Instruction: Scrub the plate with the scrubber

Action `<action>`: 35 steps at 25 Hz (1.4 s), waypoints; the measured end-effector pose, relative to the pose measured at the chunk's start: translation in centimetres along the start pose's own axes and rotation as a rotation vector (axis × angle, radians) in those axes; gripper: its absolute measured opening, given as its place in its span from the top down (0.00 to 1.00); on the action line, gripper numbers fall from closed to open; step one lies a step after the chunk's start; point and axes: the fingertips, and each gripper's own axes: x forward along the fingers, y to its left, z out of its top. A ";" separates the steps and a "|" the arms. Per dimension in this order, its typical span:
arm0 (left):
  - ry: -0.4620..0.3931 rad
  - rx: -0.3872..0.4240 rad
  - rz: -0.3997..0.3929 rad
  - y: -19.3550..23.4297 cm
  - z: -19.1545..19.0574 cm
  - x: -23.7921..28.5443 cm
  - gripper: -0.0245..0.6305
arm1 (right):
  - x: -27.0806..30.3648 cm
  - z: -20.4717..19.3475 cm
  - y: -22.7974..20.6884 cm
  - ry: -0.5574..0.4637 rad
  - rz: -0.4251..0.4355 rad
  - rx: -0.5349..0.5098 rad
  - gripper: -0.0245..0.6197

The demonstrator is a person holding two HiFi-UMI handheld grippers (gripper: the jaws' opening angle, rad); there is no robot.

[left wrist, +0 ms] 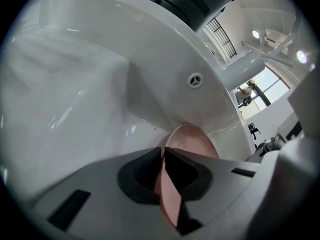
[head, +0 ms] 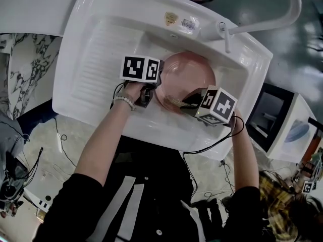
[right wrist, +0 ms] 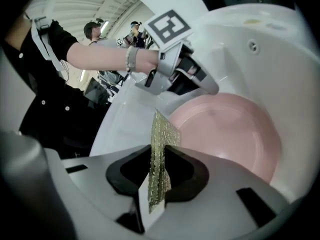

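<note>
**A:** Where does the round pink plate (head: pixel 192 72) lie?

**B:** In the basin of the white sink (head: pixel 86 84), towards its right edge, next to the ribbed draining board (head: pixel 103 59). The left hand-held gripper (head: pixel 158 84) is clamped on the plate's rim on the side facing the sink's left edge. In that gripper's own view, the rim passes edge-on between the closed jaws.

**A:** And the scrubber?

**B:** It is a thin golden mesh scrubber (right wrist: pixel 160 156), pinched between the jaws of the right hand-held gripper (head: pixel 185 101). Its long axis runs out along the jaws, so the free end leads.

**A:** Which way is the plate from it?

**B:** Ahead and slightly to the right, towards the sink's far edge. The free end stands at the plate's near rim; I cannot tell whether it touches. The plate's hollow face is turned towards this gripper.

**A:** So which hand scrubs?

**B:** The right, I judge. It is nearer the face, and the left is taken up steadying the rim. The stroke would run forward across the face.
</note>
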 end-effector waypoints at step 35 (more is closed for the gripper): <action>0.011 0.020 0.032 0.4 -0.3 0.2 0.93 | 4.9 -2.6 -0.9 0.153 -0.194 -0.578 0.84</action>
